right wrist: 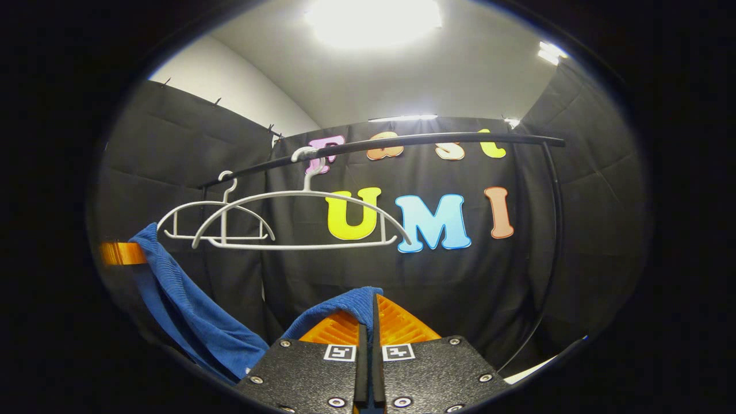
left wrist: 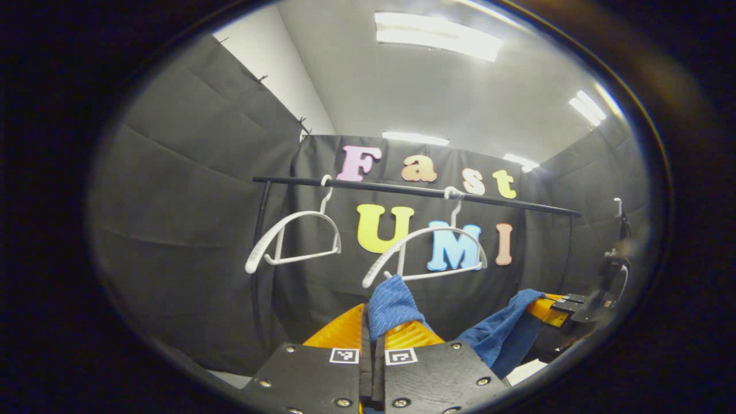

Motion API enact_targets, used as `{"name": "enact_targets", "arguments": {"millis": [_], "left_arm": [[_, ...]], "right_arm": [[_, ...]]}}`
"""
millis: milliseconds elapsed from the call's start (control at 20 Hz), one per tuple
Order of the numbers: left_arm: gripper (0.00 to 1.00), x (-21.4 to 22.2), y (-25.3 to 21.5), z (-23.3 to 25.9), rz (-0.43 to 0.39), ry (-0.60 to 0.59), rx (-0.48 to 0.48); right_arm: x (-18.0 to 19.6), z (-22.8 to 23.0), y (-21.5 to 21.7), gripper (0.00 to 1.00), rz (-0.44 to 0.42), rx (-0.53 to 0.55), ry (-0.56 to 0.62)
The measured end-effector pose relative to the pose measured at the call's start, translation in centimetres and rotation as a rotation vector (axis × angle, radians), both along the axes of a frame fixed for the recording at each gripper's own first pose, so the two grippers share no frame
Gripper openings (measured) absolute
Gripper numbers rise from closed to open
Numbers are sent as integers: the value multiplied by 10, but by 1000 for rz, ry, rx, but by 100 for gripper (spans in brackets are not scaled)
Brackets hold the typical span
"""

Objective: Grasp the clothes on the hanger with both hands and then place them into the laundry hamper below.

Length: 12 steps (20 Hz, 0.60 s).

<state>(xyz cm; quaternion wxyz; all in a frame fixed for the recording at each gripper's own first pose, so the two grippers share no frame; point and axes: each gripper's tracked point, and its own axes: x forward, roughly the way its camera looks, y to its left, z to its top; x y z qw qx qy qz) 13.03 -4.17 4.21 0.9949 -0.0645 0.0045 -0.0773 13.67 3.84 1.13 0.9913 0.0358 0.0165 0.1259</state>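
Left gripper view looks up at a black clothes rail (left wrist: 414,190) running across the cloth wall, its far end lost at the picture's edge. Two bare white plastic hangers (left wrist: 296,238) hang from it, thin and curved. Below them, the blue ribbed garment (left wrist: 391,305) sags in a loose band between the two tools, clear of both hangers. One bunched corner is pinched by the left hand-held gripper (left wrist: 372,333), its ridged fingers clamped together on the cloth. At the right edge the other tool is blurred and partly cut off, the garment's far end draped over it.

Right gripper view shows the right hand-held gripper (right wrist: 368,322) clenched on a fold of the same fabric. The hamper cannot be made out.
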Motion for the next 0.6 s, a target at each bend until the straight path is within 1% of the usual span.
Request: {"name": "enact_targets", "arguments": {"millis": [50,100,150,300,350,400,450,550,600], "left_arm": [[1,-6,-5,-3,-21,5,-8],[7,-13,-10,-5,-39,11,-14],[1,-19,-14,-7,-55,14,-19],[1,-35,-27,-14,-95,33,-42],[1,-39,-31,-17,-103,37,-48],[6,-43,-33,-21,-106,40,-51],[1,-47,-34,-25,-107,43,-55],[1,-56,-37,-40,-109,62,-62],[6,-60,-38,-47,-112,70,-66]], "right_arm": [[-12,-2,4,2,0,5,8],[-22,-3,9,2,3,11,17],[-32,-5,14,2,6,13,24],[-55,-8,29,2,26,3,43],[-62,-10,32,2,33,3,48],[-69,-12,35,2,37,6,54],[-75,-15,38,2,40,11,60],[-87,-28,41,2,48,16,84],[-92,-36,44,2,56,13,101]]}}
